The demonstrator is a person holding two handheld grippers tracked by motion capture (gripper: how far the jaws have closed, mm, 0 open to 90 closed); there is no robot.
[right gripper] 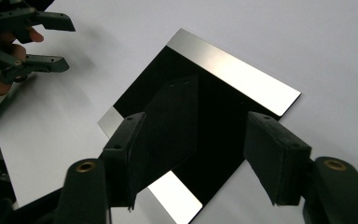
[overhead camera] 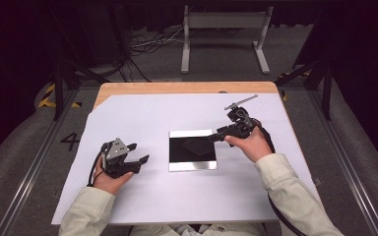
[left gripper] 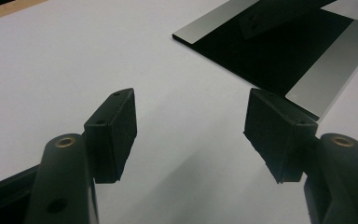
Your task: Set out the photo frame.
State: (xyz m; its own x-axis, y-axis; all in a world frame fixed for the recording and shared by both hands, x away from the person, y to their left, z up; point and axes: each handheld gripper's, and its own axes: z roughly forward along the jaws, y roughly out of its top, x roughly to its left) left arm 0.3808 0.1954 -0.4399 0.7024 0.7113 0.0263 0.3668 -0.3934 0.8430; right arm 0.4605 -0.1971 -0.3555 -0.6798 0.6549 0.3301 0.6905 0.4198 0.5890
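A dim room with a grey floor (overhead camera: 24, 147) surrounds the work area; dark cables lie on it at 11 o'clock, a pale metal stand (overhead camera: 225, 37) sits at 12, and yellow-black tape marks the floor at 9 and 2. A painted "4" (overhead camera: 71, 141) reads on the floor at 9 o'clock. The wooden table (overhead camera: 187, 87) shows as a bare strip at its far edge; a large white sheet (overhead camera: 177, 191) covers the rest.

At the sheet's centre lies a square black plate with silver bands (overhead camera: 192, 165) on its near and far edges, flat on the paper. No brand or label can be read on it.

The right gripper (overhead camera: 211, 139), at 2 o'clock from the plate, has its jaws spread over the plate's right edge, grasping nothing. The left gripper (overhead camera: 139, 153) rests at 9 o'clock, well apart from the plate, jaws spread and empty.
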